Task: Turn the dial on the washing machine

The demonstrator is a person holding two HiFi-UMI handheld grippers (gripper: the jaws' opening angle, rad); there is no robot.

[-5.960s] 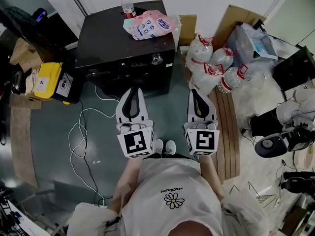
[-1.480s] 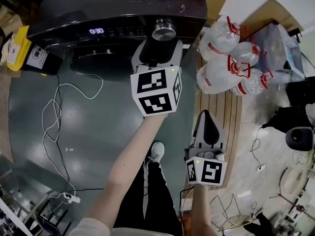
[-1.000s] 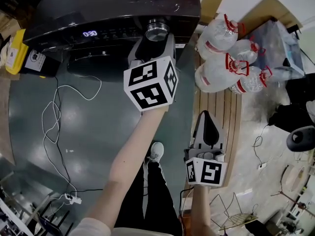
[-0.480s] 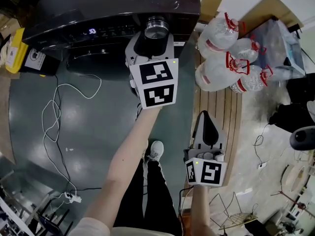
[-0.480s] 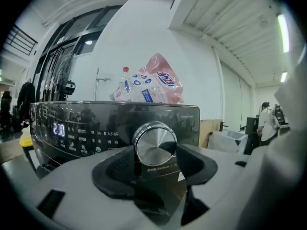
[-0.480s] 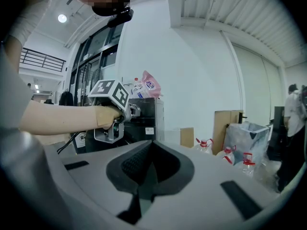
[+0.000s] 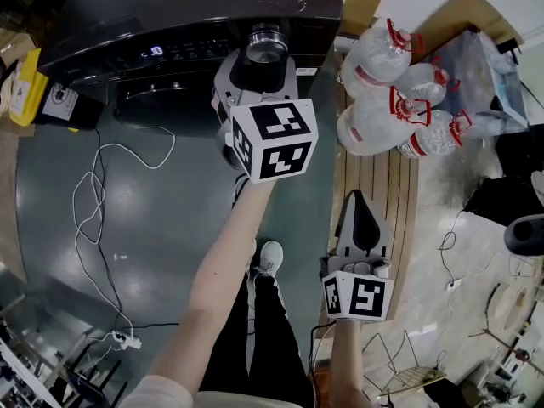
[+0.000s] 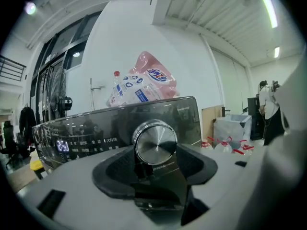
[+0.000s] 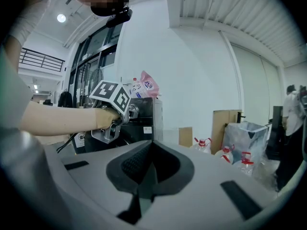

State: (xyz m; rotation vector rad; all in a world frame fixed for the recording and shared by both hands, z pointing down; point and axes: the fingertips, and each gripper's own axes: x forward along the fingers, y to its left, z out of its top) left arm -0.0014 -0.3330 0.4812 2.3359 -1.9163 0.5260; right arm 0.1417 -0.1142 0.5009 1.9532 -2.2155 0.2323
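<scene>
The black washing machine (image 7: pixel 170 15) stands at the top of the head view, with its round silver dial (image 7: pixel 266 43) at the right end of the control panel. My left gripper (image 7: pixel 264 58) reaches up to the dial with a jaw on either side of it. In the left gripper view the dial (image 8: pixel 155 143) sits between the dark pads (image 8: pixel 120 169) of the left gripper (image 8: pixel 156 163), held. My right gripper (image 7: pixel 358 201) hangs low by the person's side, shut with nothing in it; its jaws meet in the right gripper view (image 9: pixel 151 150).
Several large water jugs (image 7: pixel 391 100) lie right of the machine on wooden boards (image 7: pixel 374 185). A yellow box (image 7: pixel 25 83) stands to its left. A white cable (image 7: pixel 93 211) loops over the floor. A pink bag (image 8: pixel 144 83) lies on the machine's top.
My left gripper has stayed on the dial and rolled about the dial's axis, so its marker cube shows different faces. The lit display on the panel has changed. My right gripper has not moved.
</scene>
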